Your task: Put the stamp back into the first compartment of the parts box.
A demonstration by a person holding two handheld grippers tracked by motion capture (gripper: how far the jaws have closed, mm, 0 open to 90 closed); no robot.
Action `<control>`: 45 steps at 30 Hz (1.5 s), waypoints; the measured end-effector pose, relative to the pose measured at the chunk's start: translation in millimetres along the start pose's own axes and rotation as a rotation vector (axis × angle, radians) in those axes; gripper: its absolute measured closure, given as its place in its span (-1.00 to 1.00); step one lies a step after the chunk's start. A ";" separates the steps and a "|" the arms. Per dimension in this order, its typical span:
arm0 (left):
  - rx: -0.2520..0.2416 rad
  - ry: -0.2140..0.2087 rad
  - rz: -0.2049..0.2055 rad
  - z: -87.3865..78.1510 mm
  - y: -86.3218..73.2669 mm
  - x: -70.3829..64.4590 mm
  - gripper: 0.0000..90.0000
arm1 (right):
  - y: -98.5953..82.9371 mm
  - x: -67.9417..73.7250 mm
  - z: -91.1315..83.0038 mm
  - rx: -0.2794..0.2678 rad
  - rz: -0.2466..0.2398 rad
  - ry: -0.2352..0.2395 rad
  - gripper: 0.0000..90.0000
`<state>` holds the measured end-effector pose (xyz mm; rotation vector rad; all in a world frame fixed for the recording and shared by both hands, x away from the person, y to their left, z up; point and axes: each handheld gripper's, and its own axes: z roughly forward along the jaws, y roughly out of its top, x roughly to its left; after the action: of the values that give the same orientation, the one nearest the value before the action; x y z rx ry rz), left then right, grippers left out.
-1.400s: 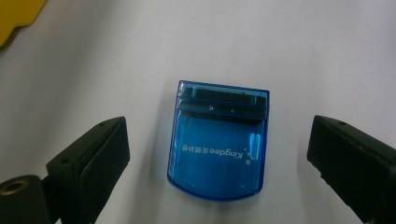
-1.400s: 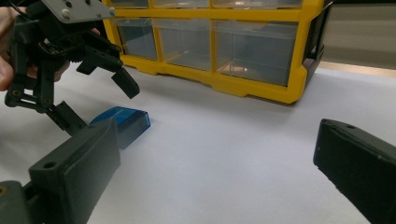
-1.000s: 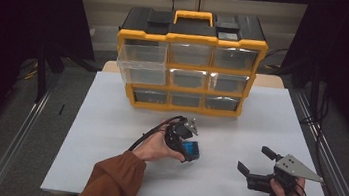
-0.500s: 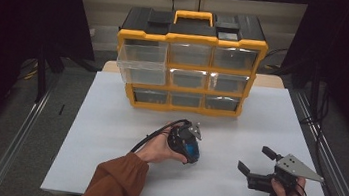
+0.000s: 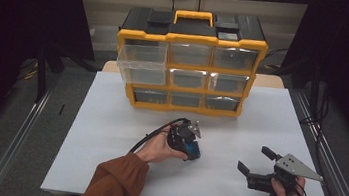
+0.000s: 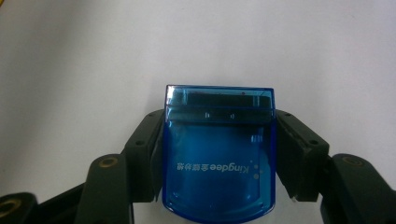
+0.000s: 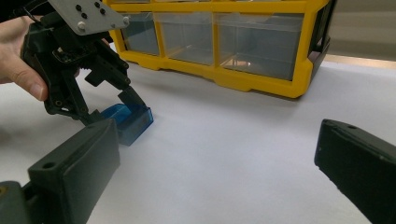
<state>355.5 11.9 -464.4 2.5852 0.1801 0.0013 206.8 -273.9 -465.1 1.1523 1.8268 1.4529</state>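
A translucent blue plastic box (image 6: 218,163) with white lettering sits between the jaws of my left gripper (image 6: 219,140), which is shut on its two sides. In the high view the left gripper (image 5: 191,149) points down at the table's middle, with the blue box (image 5: 194,154) at its tip. From the right gripper view the box (image 7: 133,122) rests on the white table under the left gripper (image 7: 114,109). My right gripper (image 5: 254,164) stands open near the front right, with nothing between its jaws (image 7: 217,149).
A yellow and black drawer organizer (image 5: 189,64) with clear drawers stands at the back of the white table (image 5: 109,120). Its top-left drawer (image 5: 139,61) is pulled out. In the right gripper view the organizer (image 7: 224,46) is beyond the box.
The left gripper has turned slightly over the table with the blue box still in it. The right gripper has stayed in place.
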 end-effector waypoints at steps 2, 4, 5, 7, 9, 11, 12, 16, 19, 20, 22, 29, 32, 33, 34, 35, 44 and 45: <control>0.001 0.002 -0.001 0.0 0.0 -0.2 -0.08 | 0.0 -0.2 -0.4 0.003 0.004 -0.004 -1.00; -0.004 0.002 -0.024 0.0 -0.2 -1.2 -0.09 | -0.1 -0.4 -0.4 -0.001 0.003 -0.007 -1.00; -0.038 -0.004 -0.080 1.7 -0.9 -3.0 -0.08 | 0.0 -0.2 -0.5 -0.001 0.008 -0.009 -1.00; -0.012 -0.009 -0.052 -0.5 -0.6 -0.6 -0.08 | 0.0 -0.2 -0.6 -0.002 0.007 -0.009 -1.00; -0.019 -0.019 -0.050 -0.8 -1.0 0.2 -0.08 | 0.1 -0.3 -0.8 -0.001 0.008 -0.007 -1.00; -0.030 -0.012 -0.065 -1.2 -1.3 -1.5 -0.08 | 0.1 -0.4 -0.8 -0.002 0.006 -0.008 -1.00; -0.056 -0.012 -0.078 -2.8 -1.3 -1.8 -0.08 | 0.1 0.0 -0.7 -0.004 0.005 -0.010 -1.00; -0.086 -0.020 -0.093 -9.2 -2.0 -0.7 -0.08 | 0.0 -0.3 -0.9 -0.001 0.010 -0.009 -1.00; -0.115 -0.012 -0.116 -12.3 -4.2 -0.4 -0.09 | 0.0 -0.8 -1.1 -0.001 0.011 -0.010 -1.00; -0.126 -0.009 -0.123 -13.0 -4.8 -0.7 -0.08 | 0.0 -0.8 -1.0 -0.001 0.010 -0.009 -1.00; -0.142 -0.022 -0.132 -16.3 -5.9 0.0 -0.08 | 0.1 -0.5 -0.8 -0.003 0.008 -0.008 -1.00; -0.203 -0.026 -0.137 -30.7 -5.4 -1.1 -0.09 | 0.4 -0.2 0.6 -0.004 0.005 -0.001 -1.00; -0.230 -0.025 -0.137 -38.6 -6.1 -0.7 -0.09 | 0.3 -0.6 1.2 -0.006 0.003 0.003 -1.00; -0.241 -0.021 -0.135 -41.4 -6.5 -1.1 -0.09 | 0.3 -0.6 1.2 -0.006 0.003 0.003 -1.00; -0.267 -0.011 -0.138 -45.6 -7.6 -2.1 -0.09 | 0.2 -0.6 1.0 -0.006 0.006 0.002 -1.00; -0.267 -0.011 -0.138 -45.6 -7.6 -2.1 -0.09 | 0.2 -0.6 1.0 -0.006 0.006 0.002 -1.00; -0.354 0.028 -0.127 -64.4 -14.7 -9.5 -0.09 | 0.2 -0.9 0.0 -0.012 0.007 -0.008 -1.00; -0.354 0.028 -0.127 -64.4 -14.7 -9.5 -0.09 | 0.2 -0.9 0.0 -0.012 0.007 -0.008 -1.00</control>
<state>341.7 56.7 -416.9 2.2185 0.3232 0.0217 207.3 -274.7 -465.1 1.1583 1.8084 1.4590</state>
